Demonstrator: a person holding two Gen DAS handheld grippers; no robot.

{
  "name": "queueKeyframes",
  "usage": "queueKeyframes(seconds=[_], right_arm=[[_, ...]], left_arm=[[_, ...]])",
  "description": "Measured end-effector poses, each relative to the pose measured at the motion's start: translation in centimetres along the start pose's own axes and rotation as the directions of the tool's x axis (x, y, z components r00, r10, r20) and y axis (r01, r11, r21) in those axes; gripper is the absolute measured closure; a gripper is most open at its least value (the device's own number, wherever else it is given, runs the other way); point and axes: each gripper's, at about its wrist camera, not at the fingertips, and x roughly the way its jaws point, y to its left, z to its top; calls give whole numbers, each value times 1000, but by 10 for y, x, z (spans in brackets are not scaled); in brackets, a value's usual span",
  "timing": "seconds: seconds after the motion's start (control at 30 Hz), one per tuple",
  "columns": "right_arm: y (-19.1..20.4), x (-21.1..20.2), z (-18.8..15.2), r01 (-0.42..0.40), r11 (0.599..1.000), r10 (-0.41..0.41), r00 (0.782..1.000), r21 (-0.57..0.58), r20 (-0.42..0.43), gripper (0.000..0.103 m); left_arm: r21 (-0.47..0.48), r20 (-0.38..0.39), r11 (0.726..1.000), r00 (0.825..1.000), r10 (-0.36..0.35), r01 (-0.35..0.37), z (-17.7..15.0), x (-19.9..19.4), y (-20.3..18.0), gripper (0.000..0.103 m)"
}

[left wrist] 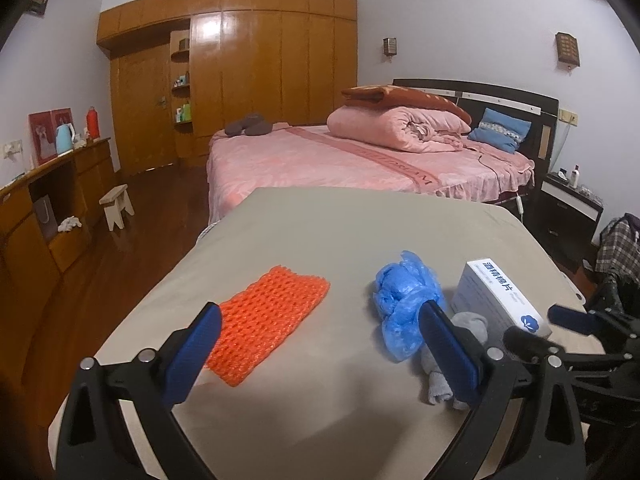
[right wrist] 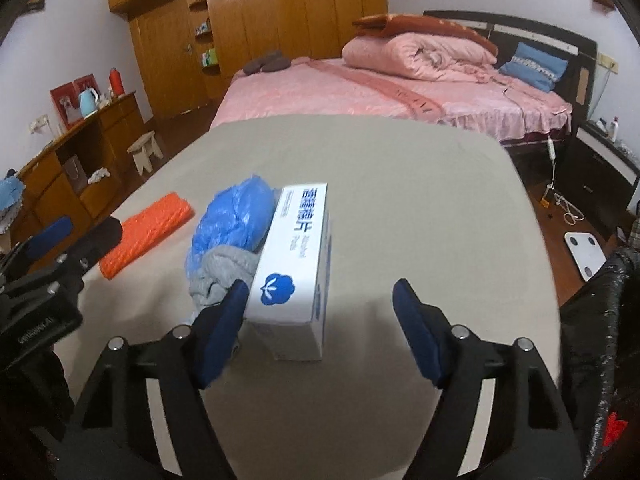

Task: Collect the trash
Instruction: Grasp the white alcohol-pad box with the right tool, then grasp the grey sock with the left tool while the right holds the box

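Looking along the left gripper (left wrist: 316,344), its fingers released and holding nothing, the left wrist view shows an orange foam net (left wrist: 266,324), blue plastic wad (left wrist: 404,300), grey cloth (left wrist: 460,352) and white box (left wrist: 500,300) lying toward the near edge of the bench (left wrist: 340,232). From the right wrist, the right gripper (right wrist: 320,328) stands spread around the box's near end without touching; nothing appears collected yet, and a black bag (right wrist: 612,340) shows at the right edge.

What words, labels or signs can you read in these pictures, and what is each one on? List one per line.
"酒精棉片": top of the white box.
"Alcohol Pads": same box, right wrist view.
Woven letters on the pink bed runner: too distorted to read.
Small print on the box side: too blurred.
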Motion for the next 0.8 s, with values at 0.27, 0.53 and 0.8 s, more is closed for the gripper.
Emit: queueKeyframes(seconds=[0.27, 0.53, 0.8], right_arm=[[7, 14, -6, -19, 1000, 19, 998, -9, -53, 66], [-7, 0, -6, -18, 1000, 18, 999, 13, -27, 75], [-36, -22, -4, 47, 998, -47, 999, 33, 9, 75]], left_arm=[[-4, -2, 1000, 1000, -6, 6, 0, 3, 0, 6], [-10, -1, 999, 999, -41, 41, 0, 2, -9, 6], [7, -44, 993, 992, -121, 121, -7, 5, -46, 13]])
